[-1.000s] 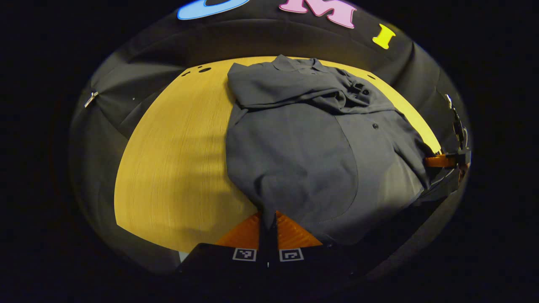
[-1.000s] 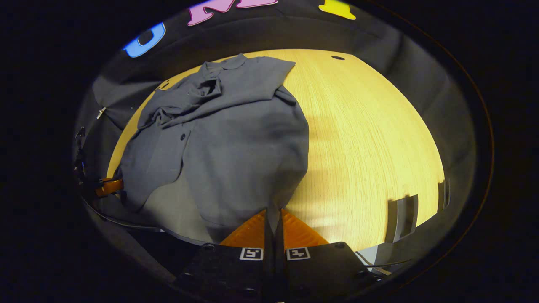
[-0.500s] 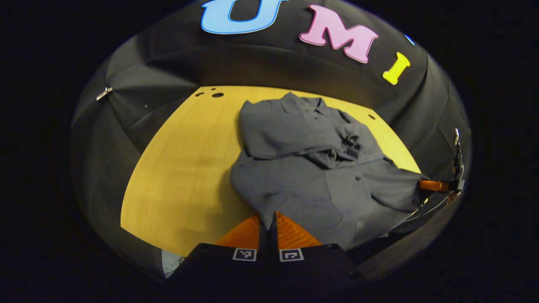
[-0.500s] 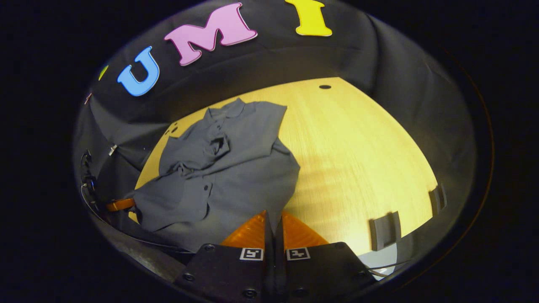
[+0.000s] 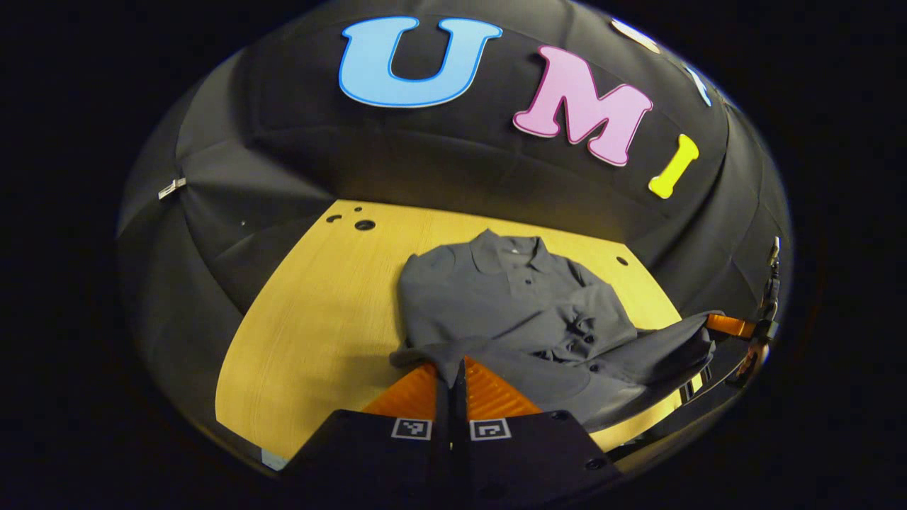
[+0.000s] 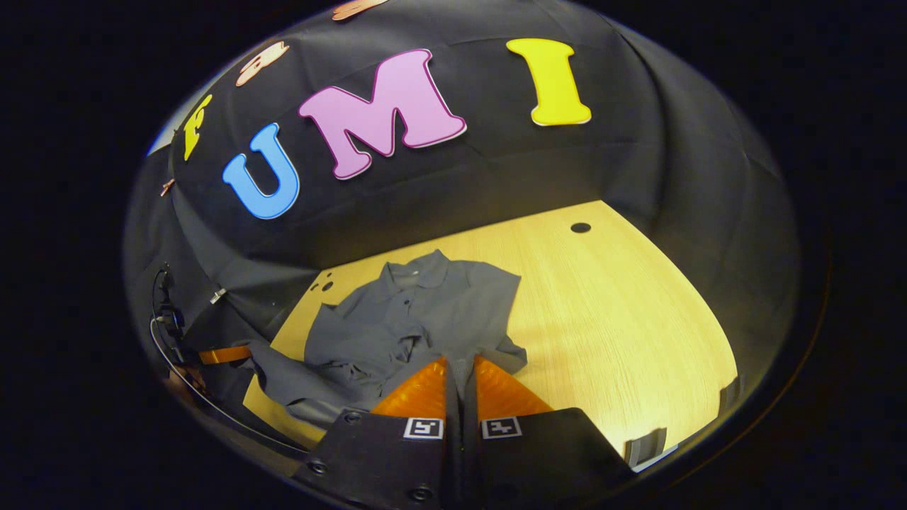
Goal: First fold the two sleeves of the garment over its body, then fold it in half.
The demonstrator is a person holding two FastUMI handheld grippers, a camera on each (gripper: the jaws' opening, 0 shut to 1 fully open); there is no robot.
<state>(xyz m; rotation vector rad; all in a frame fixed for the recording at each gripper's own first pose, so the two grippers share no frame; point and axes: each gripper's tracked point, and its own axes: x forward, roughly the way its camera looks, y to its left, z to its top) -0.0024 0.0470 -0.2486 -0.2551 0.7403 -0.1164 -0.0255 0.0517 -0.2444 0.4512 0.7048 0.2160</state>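
My right gripper (image 6: pixel 462 368) pinched grey shirt (image 6: pixel 418 319) hem above wooden table (image 6: pixel 616 319); other gripper (image 6: pixel 223 354) held far hem corner.

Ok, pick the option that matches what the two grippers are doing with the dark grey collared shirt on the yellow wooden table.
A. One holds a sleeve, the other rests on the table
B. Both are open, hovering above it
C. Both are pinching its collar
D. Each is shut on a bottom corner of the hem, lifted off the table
D: the left gripper and the right gripper each pinch a hem corner of the dark grey shirt, raised above the yellow wooden table, while the collar lies flat at the far end.
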